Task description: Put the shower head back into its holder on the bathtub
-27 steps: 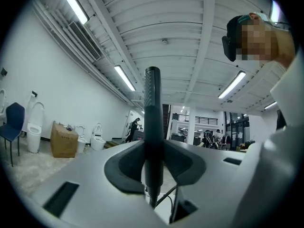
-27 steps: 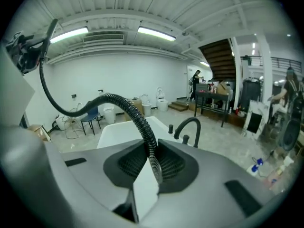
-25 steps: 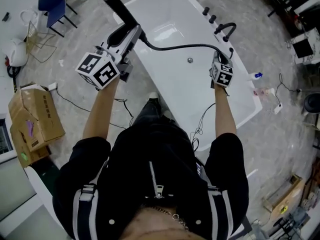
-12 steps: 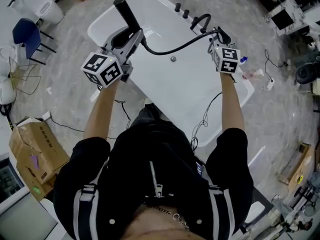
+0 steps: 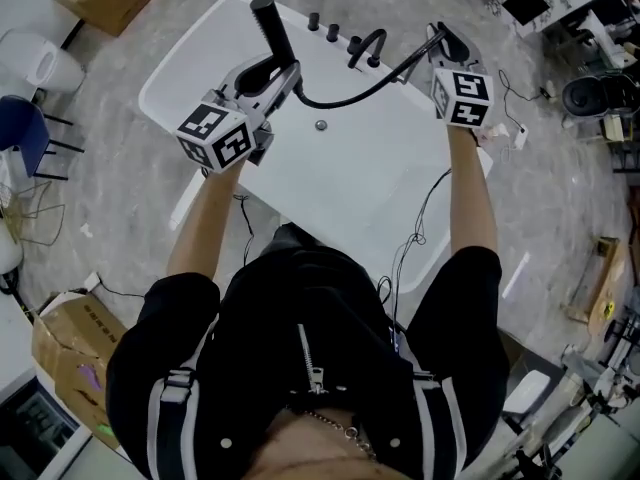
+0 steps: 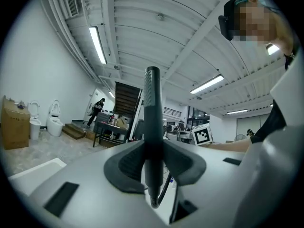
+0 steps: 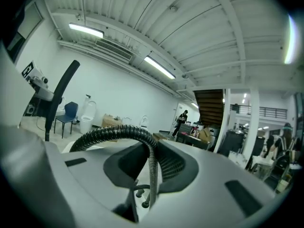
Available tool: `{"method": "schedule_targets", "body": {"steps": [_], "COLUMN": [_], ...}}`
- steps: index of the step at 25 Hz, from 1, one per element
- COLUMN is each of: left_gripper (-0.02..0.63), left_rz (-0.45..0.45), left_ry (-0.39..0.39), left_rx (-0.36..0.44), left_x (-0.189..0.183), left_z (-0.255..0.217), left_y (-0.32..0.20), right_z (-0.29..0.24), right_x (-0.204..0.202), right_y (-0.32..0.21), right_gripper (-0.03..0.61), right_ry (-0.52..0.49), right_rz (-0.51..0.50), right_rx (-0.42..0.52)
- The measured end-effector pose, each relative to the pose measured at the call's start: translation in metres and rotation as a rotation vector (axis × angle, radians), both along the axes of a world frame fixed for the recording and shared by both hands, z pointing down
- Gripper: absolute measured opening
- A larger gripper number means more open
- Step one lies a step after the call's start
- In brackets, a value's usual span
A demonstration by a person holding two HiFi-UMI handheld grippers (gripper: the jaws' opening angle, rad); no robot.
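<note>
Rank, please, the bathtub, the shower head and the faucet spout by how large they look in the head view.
1. The bathtub, clearly largest.
2. shower head and faucet spout: they look alike, and the shower head is held nearer the camera, so unranked.

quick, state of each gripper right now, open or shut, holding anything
left gripper: jaws closed on the shower head, gripping its handle.
right gripper: jaws closed on the hose.
</note>
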State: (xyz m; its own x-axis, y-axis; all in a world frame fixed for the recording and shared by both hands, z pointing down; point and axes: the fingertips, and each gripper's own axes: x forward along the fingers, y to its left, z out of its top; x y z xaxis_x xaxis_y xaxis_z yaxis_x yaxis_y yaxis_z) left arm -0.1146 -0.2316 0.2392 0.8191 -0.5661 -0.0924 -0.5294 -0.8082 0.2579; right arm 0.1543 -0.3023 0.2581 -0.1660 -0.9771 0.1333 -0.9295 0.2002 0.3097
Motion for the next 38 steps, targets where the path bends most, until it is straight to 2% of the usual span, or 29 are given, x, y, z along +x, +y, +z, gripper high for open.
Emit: {"method": "schedule_targets", "body": {"steps": [7, 16, 23, 30, 38], "left_gripper": [0.132, 0.13, 0.132, 0.13, 0.131], "left_rz": [0.101, 0.187, 0.21, 0.208, 0.212], "left_ry": [-0.011, -0.04, -0.052, -0.046, -0.058], "left_rx": [-0.028, -0.042, -0.065, -0.105, -0.12], "left_x": [0.025, 0.053, 0.069, 0.077, 0.089], "left_z": [0.019, 0.049, 0.078, 0.097, 0.111], "left_y": [-0.035, -0.069, -0.089, -0.104, -0.107], "right_z": [-0.018, -0.005, 0.017, 0.011, 0.034], "right_x": [0.014, 0.029, 0.044, 0.042, 0.054], "right_y": [-0.034, -0.067, -0.087, -0.098, -0.1], "right_gripper": [0.072, 0.072, 0.072, 0.072, 0.072], "right_ry": [-0.012, -0.026, -0.057, -0.075, -0.098], "right_rz": [0.064, 0.115, 0.134, 0.118, 0.132], "right_rx": [0.027, 0.02, 0.003, 0.032, 0.0]}}
